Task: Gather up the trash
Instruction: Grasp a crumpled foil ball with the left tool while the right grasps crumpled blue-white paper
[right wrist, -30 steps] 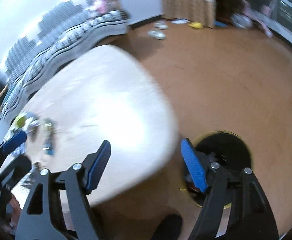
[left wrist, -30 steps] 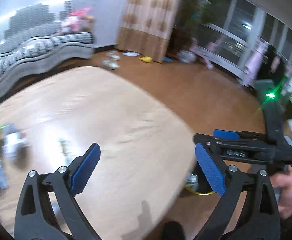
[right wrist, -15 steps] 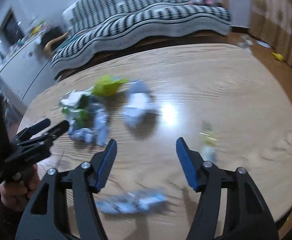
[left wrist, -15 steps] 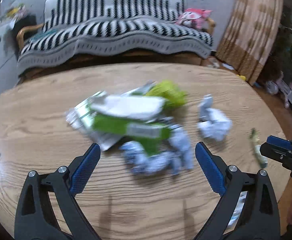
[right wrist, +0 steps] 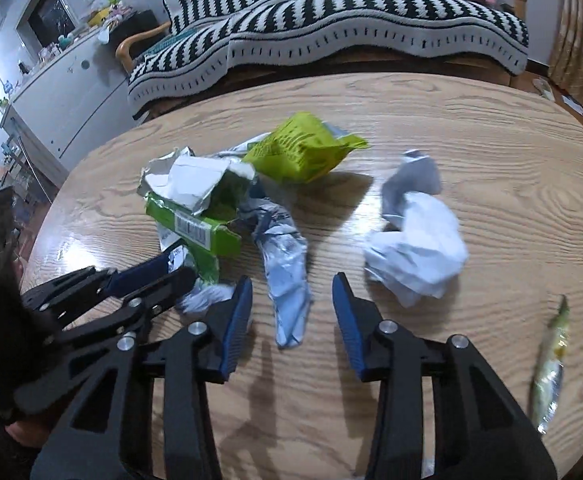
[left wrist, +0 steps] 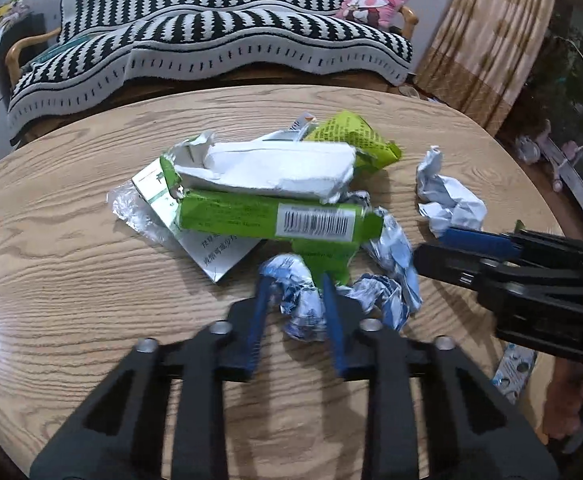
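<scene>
Nearest my left gripper (left wrist: 296, 292), a crumpled blue-and-white foil wrapper (left wrist: 303, 304) sits right between the blue pads; the jaws have just been closing and now pinch it. Beside it, my right gripper (right wrist: 291, 304) straddles a long pale-blue flattened wrapper (right wrist: 287, 276); its jaws have just been closing too but the pads stand clear of it on both sides, so nothing is gripped yet. That strip's long axis runs straight away from me, along the fingers, and the right hand is the nearer one to it, so closing across its width looks like the next move.

Just right of the strip, near the right pad, lies one crumpled white paper ball (right wrist: 415, 256). Well apart, at the table's right edge, one thin yellow-green sachet (right wrist: 551, 364) lies lengthwise.

Further out, the pile: one torn green cardboard box with barcode (left wrist: 279, 220), one white torn carton flap (left wrist: 267, 168) on top, one lime-green plastic pouch (left wrist: 351, 140) behind, one printed leaflet (left wrist: 215, 252) and clear film under it.

All of it rests on the oval wood-grain table (left wrist: 51, 280). Beyond that, a striped black-and-white sofa (left wrist: 211, 40).
</scene>
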